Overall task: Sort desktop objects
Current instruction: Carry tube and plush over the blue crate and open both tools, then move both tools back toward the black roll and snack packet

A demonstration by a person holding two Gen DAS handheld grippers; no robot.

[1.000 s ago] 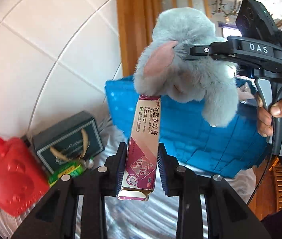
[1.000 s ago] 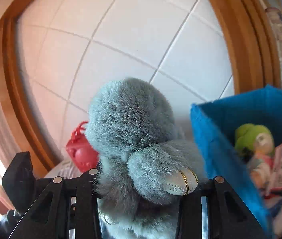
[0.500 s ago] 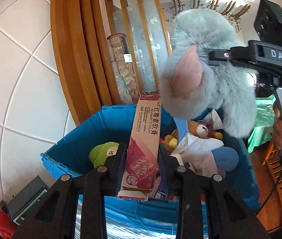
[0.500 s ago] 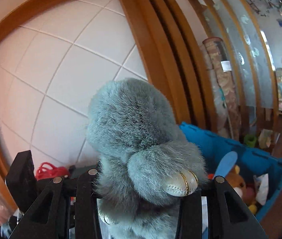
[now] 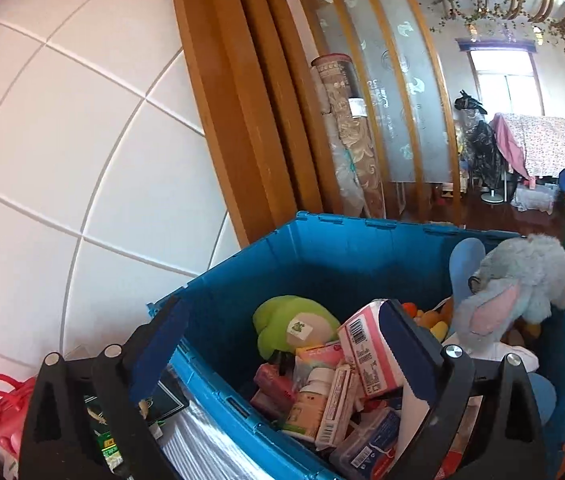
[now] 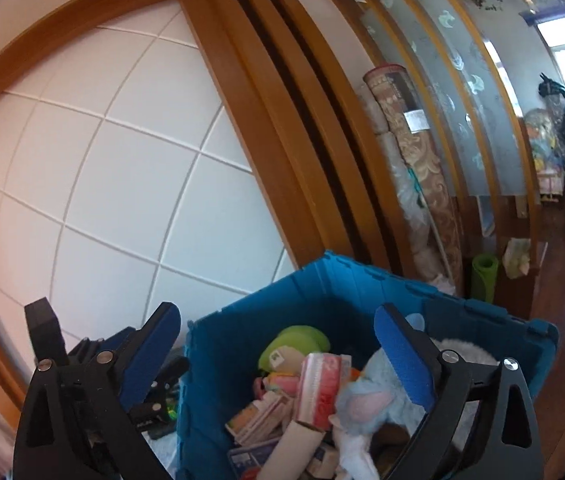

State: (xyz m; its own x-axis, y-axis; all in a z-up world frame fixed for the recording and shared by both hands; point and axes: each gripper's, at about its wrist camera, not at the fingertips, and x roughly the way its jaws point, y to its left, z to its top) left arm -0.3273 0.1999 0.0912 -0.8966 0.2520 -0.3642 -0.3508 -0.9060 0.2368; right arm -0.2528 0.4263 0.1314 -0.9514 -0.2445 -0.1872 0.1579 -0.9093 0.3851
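A blue plastic crate (image 5: 322,240) (image 6: 346,280) holds several boxes and soft toys. The grey plush mouse (image 5: 522,280) (image 6: 378,400) lies in it at the right side. The pink ointment box (image 5: 366,348) (image 6: 322,388) rests among other boxes beside a green plush (image 5: 290,324). My left gripper (image 5: 282,340) is open and empty above the crate's near-left corner. My right gripper (image 6: 278,344) is open and empty above the crate.
A red toy bag (image 5: 2,408) and a dark green box (image 5: 150,400) lie left of the crate on a silvery cover. White tiled wall and a wooden door frame (image 5: 234,120) stand behind. A rolled carpet (image 5: 346,132) leans beyond.
Both grippers have opened. The ointment box left my left gripper and the plush mouse left my right gripper; both now lie in the crate.
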